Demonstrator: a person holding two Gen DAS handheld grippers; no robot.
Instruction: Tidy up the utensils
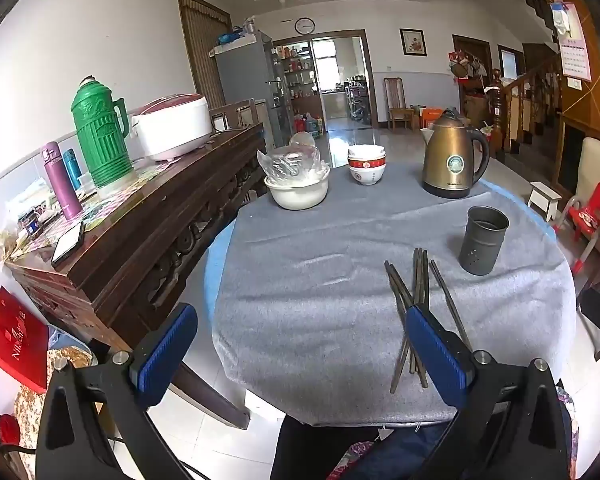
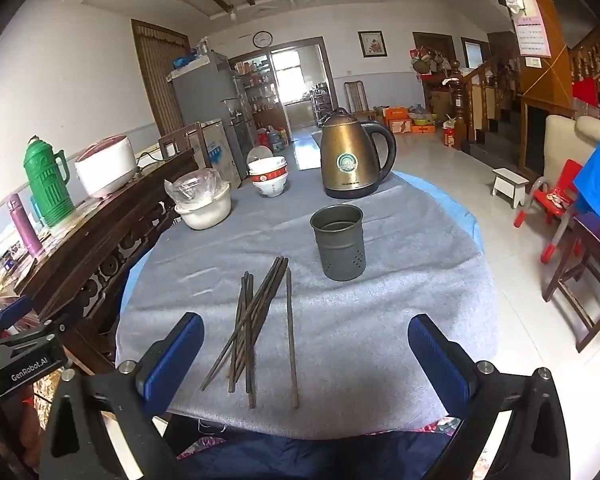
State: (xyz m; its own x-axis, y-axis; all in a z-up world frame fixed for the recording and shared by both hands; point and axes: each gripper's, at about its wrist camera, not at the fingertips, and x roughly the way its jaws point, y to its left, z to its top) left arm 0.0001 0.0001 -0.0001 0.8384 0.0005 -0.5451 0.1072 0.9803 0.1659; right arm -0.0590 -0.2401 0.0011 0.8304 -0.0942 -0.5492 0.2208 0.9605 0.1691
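Several dark chopsticks [image 2: 256, 320] lie in a loose heap on the grey tablecloth [image 2: 400, 320], one stick apart on the right. Behind them to the right stands an empty dark metal holder [image 2: 339, 242] with small holes. In the left wrist view the same chopsticks [image 1: 414, 292] lie partly behind the right finger, with the holder [image 1: 483, 240] beyond. My left gripper [image 1: 296, 348] hovers open over the table's near left part. My right gripper [image 2: 306, 356] is open above the near edge, nothing between its fingers. The left gripper's body [image 2: 20, 352] shows at the far left.
On the table's far side stand a bronze kettle [image 2: 352, 156], stacked bowls [image 2: 269, 178] and a white bowl with a plastic bag [image 2: 204, 200]. A dark wooden sideboard [image 1: 140, 232] on the left carries a green thermos, rice cooker, bottles and a phone. Red chair and stool stand right.
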